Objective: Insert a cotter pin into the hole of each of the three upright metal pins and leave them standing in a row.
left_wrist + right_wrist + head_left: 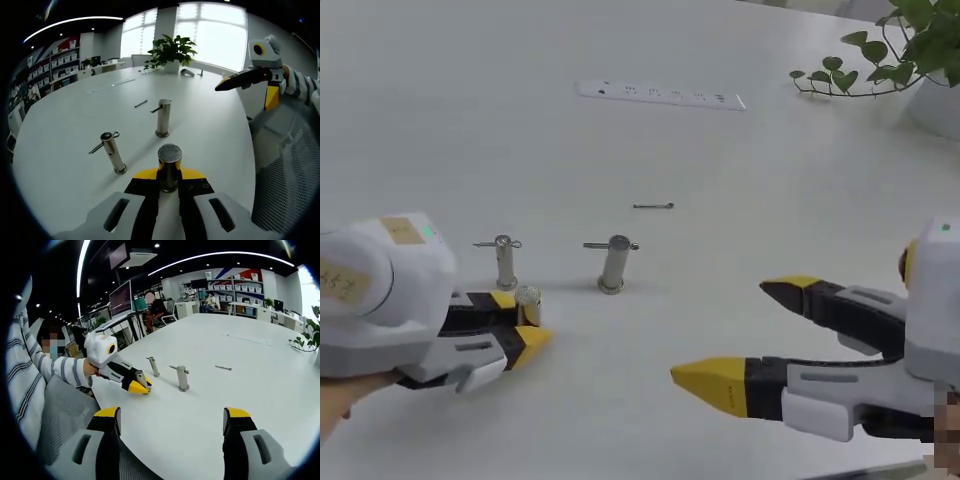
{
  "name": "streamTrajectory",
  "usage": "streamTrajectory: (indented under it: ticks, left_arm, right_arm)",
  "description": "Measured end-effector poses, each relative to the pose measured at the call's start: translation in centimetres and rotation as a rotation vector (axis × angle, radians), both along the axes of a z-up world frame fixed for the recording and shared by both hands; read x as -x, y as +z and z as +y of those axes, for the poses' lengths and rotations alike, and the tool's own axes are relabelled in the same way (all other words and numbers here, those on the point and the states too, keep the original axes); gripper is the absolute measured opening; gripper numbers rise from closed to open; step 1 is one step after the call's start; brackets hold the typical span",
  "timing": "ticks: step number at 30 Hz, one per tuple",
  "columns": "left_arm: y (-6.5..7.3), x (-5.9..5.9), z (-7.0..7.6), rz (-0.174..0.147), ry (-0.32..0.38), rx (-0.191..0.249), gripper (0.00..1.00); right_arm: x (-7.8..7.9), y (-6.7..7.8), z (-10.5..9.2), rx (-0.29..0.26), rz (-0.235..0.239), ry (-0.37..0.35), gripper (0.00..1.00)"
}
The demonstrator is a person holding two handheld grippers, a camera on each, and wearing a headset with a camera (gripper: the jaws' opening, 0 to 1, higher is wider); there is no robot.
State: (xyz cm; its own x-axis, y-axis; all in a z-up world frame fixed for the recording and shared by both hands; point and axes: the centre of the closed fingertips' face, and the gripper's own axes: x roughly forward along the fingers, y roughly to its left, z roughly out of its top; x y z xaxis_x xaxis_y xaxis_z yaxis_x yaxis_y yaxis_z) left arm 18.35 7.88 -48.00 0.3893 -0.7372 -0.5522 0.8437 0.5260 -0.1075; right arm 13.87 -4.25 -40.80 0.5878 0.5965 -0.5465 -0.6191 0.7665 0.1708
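Observation:
Three upright metal pins stand on the white table. The left pin and the middle pin each carry a cotter pin through the top hole. A third pin stands between the yellow tips of my left gripper, which is shut on it. A loose cotter pin lies flat beyond the pins. My right gripper hovers at the near right, open and holding nothing.
A white power strip lies at the far side of the table. A potted plant stands at the far right corner. A mesh chair sits beside the table. Shelves and desks fill the room behind.

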Motion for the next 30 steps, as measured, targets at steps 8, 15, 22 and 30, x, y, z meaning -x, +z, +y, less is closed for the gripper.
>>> streamTrajectory:
  ticks: [8,15,22,30]
  left_arm:
    - [-0.1,0.6,-0.2,0.075,0.004,0.037,0.12]
    - [0.3,1.2,0.2,0.087,-0.04,0.04,0.14]
    - [1.7,2.0,1.6,0.059,-0.075,0.067,0.41]
    - [3.4,1.8,4.3,0.046,-0.025,0.119,0.57]
  right_arm:
    - [-0.1,0.2,0.1,-0.006,-0.004,0.0,0.82]
    - [-0.1,0.3,0.2,-0.002,-0.005,0.012,0.82]
    - [-0.4,0.5,0.3,0.001,-0.01,0.021,0.82]
    - [-0.7,0.7,-0.1,0.022,-0.014,0.034,0.81]
